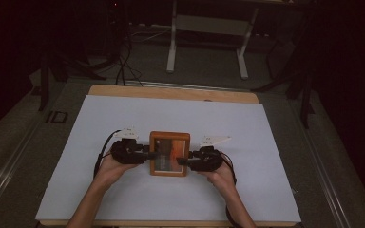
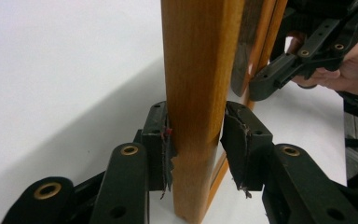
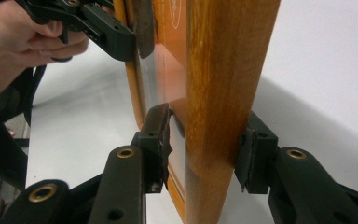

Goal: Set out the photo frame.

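A: Entry, position check. Where does the frame sit relative to each tool?

B: The rectangular wooden picture frame with a glass front and an orange-toned print [image 1: 169, 153] lies between the two, near the middle of the white sheet-covered surface [image 1: 123, 199]. Left tool [image 1: 148, 153] comes at it from the frame's left side rail, right tool [image 1: 180, 161] from the right rail. Both are equally near; neither hand has the shorter reach.

A: Grip state?

B: Left gripper view: the jaws straddle the wooden rail [image 2: 196, 93], one pad on each face. The left pad is touching the wood, the right pad stands at it with a sliver of gap or bare contact (cannot tell which). Part-open, set to the rail's thickness. Right gripper view: same arrangement on the opposite rail [image 3: 228, 93], one jaw on the glass side, one on the back, both close against it. Pinched, as far as I can judge.

A: Orientation of the frame?

B: High view has its glass face turned up toward the camera, slightly taller than wide, so the long axis runs away from the person; top edge points to the far side of the surface. Whether its bottom edge rests on the sheet or is lifted clear, cannot tell.

A: What does the next move turn on?

B: My judgement: the tools oppose each other across the short axis, so any lift or tilt needs both hands moving together.
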A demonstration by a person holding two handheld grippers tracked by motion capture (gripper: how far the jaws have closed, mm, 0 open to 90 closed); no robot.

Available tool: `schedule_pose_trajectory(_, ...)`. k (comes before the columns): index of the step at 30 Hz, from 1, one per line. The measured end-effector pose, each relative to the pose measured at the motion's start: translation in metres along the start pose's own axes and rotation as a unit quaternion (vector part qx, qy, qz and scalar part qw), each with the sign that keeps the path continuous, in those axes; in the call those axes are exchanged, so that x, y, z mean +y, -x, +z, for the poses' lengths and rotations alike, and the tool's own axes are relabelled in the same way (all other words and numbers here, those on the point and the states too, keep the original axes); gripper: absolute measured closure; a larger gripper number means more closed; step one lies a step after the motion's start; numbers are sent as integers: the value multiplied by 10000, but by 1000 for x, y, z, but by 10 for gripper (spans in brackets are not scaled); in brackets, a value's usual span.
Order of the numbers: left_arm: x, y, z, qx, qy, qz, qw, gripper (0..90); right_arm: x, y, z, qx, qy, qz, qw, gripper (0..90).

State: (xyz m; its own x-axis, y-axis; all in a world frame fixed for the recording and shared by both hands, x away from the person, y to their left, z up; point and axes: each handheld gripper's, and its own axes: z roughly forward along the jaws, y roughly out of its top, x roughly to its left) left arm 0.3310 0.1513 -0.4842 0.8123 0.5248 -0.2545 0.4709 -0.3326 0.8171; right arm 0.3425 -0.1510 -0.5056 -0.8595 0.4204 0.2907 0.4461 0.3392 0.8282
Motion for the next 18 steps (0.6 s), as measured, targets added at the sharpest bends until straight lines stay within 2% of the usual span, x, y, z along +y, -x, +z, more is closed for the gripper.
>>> schedule_pose_trajectory(1,0,0,0,0,0,0,10000,631,0,0,0,0,0,0,10000,600)
schedule_pose_trajectory(2,0,2,2,116,10,40,9999,626,-1,2,1,0,32,30,10000,600)
schedule_pose_trajectory(3,0,2,2,116,10,40,9999,624,-1,2,1,0,32,30,10000,600)
schedule_pose_trajectory(4,0,2,3,206,21,57,9998,619,-2,4,1,25,60,57,10000,602)
schedule_pose_trajectory(9,0,3,6,309,43,39,9995,605,-2,6,1,16,79,77,9999,603)
schedule_pose_trajectory(10,0,3,8,394,48,35,9992,600,-3,8,2,13,103,98,9999,602)
schedule_pose_trajectory(18,0,3,10,496,42,25,9988,586,-5,11,3,12,145,141,9998,602)
